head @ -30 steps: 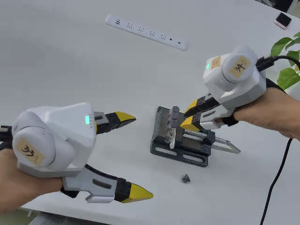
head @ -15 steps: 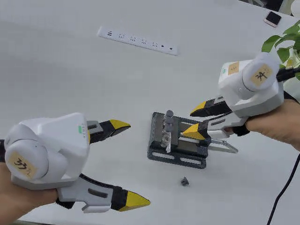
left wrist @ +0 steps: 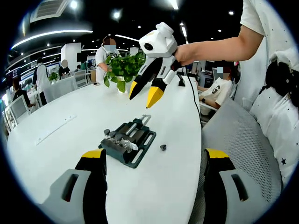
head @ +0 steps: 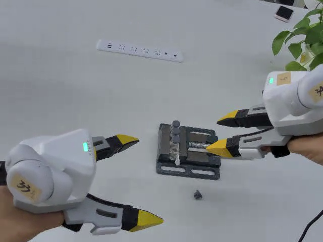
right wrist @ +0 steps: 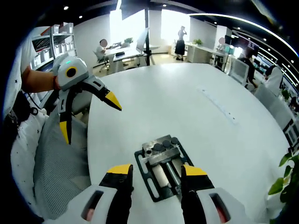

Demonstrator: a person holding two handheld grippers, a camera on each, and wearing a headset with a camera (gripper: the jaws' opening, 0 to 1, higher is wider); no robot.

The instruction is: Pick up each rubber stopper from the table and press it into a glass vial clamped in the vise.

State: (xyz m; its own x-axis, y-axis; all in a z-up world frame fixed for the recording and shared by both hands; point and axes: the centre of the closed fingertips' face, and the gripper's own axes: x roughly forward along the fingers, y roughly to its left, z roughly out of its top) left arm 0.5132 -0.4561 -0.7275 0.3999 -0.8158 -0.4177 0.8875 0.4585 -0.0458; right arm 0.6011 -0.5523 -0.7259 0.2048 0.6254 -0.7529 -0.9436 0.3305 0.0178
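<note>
Rubber stopper (head: 198, 194), small dark grey plug, loose on smooth white tabletop (head: 75, 91) beside blocky dark metal vise (head: 187, 171), clear glass vials (head: 174, 151) clamped inside, left claw (head: 149, 180) and right claw (head: 214, 134) spread, empty

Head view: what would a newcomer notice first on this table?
Two white grippers with yellow-tipped jaws, both open: the left gripper at bottom left, the right gripper at the right. Between them sits a dark vise holding vials with dark stoppers, and one loose stopper lies nearer the person.
</note>
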